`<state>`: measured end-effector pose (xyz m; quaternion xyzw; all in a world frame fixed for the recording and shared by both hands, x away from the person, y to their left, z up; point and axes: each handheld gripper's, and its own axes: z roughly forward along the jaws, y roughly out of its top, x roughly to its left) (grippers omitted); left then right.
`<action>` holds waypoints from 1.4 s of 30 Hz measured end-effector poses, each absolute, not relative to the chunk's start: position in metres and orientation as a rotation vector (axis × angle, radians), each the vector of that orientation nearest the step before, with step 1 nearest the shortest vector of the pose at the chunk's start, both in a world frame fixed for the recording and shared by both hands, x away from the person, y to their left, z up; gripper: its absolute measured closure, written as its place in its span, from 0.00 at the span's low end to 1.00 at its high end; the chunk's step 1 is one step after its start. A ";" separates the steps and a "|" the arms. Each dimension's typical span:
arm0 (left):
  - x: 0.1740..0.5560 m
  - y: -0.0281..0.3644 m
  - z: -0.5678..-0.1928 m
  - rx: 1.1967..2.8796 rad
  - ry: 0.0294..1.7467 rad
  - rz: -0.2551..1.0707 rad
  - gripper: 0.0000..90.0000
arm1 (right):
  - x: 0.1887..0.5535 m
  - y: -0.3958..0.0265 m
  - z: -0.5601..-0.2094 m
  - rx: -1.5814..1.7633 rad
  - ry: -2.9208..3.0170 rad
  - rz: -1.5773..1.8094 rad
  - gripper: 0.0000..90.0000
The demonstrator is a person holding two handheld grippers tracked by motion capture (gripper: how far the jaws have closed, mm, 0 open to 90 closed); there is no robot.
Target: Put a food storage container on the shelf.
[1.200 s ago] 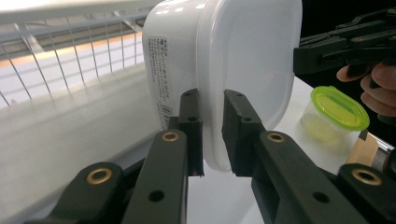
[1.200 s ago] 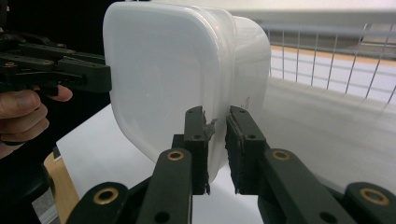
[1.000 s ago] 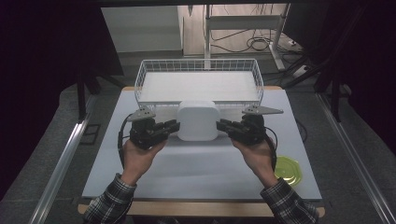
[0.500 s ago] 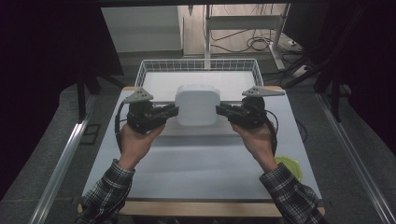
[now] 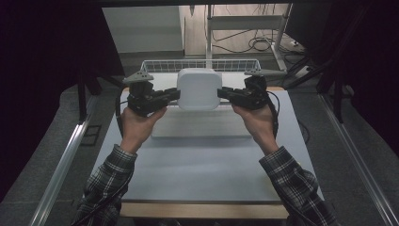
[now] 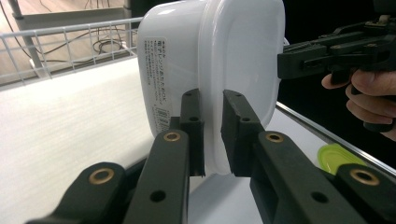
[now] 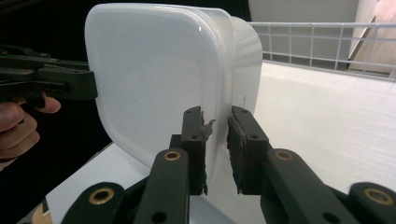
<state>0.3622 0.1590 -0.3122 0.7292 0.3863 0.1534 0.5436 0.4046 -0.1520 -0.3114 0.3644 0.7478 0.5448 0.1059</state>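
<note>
1. A white lidded plastic container (image 5: 199, 88) hangs in the air above the desk (image 5: 202, 165), just in front of a wire basket (image 5: 200, 65), held between two hands.
2. The left tongs (image 5: 175, 95) pinch the container's rim at its left edge; in the left gripper view both black jaws are clamped on the thin lip beside a printed label (image 6: 157, 88).
3. The right tongs (image 5: 222, 93) pinch the rim at the opposite edge, the jaws closed on the lip in the right gripper view.
4. A person's plaid sleeves (image 5: 291, 183) reach in from the near side of the desk.
5. A white tray (image 5: 202, 125) lies on the desk under the container, and a green lid (image 6: 337, 156) rests off to one side.
</note>
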 end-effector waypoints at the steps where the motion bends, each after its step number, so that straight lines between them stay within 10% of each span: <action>1: 0.365 0.159 -0.311 1.730 0.918 0.363 0.89 | 0.410 -0.152 -0.310 1.086 2.203 1.603 0.85; 27: 0.399 0.159 -0.324 1.715 0.965 0.299 0.87 | 0.433 -0.149 -0.305 1.121 2.208 1.543 0.84; 42: 0.406 0.150 -0.324 1.734 0.959 0.380 0.67 | 0.444 -0.144 -0.307 1.122 2.195 1.572 0.72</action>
